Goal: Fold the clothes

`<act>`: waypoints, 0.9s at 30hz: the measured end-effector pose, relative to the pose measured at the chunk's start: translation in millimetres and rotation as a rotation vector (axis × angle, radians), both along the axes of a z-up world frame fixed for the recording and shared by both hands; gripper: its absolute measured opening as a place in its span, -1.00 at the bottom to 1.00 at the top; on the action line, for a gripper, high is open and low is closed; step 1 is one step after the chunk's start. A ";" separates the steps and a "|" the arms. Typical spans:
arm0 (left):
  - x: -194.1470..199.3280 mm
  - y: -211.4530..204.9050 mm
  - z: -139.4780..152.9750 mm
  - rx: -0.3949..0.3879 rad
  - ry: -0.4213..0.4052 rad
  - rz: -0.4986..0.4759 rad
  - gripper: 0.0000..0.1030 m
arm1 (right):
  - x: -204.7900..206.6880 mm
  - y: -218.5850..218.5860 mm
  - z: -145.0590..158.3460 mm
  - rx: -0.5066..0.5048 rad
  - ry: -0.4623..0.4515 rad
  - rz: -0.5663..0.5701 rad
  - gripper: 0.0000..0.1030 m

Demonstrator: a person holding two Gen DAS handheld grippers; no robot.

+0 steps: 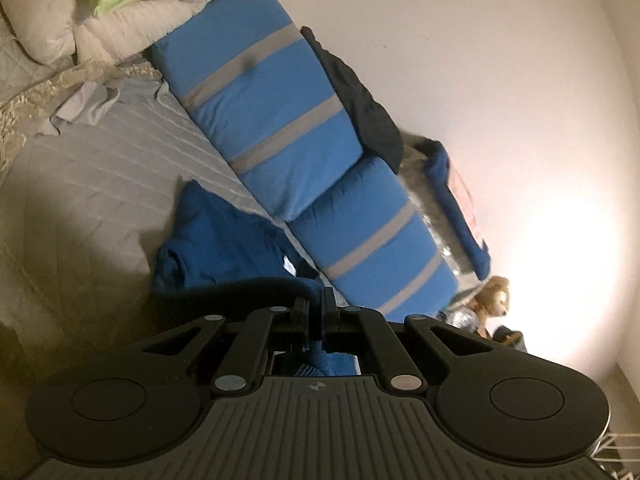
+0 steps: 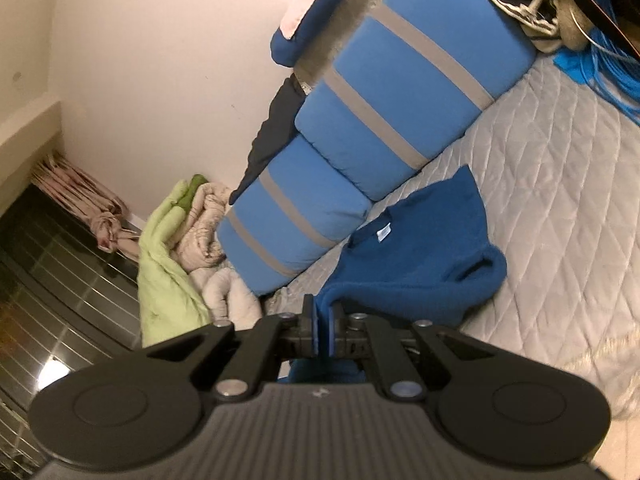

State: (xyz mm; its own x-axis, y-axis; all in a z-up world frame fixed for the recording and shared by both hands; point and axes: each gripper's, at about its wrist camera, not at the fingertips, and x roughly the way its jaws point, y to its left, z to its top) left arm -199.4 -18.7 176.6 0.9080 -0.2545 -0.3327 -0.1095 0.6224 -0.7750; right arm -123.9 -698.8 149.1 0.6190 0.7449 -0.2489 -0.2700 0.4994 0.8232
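Blue sweater (image 2: 416, 248) pinched by both tools on bed.

Quilted grey bed (image 2: 560, 184) against a plain white wall (image 1: 500, 80)

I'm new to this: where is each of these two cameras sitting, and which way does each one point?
Left wrist view: sits on the left claw, looking along its shut fingers at the dark blue fleece sweater on the grey quilted bed; only the claw shows.
Right wrist view: sits on the right claw, shut on the same sweater, facing the bed; only the claw shows.
Shared: sweater, bed, blue grey-striped cushions, white wall.
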 end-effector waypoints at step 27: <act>117.7 14.0 -0.9 0.108 -0.026 -0.044 -0.90 | 143.7 33.8 -5.1 -0.105 -0.052 -0.066 -0.89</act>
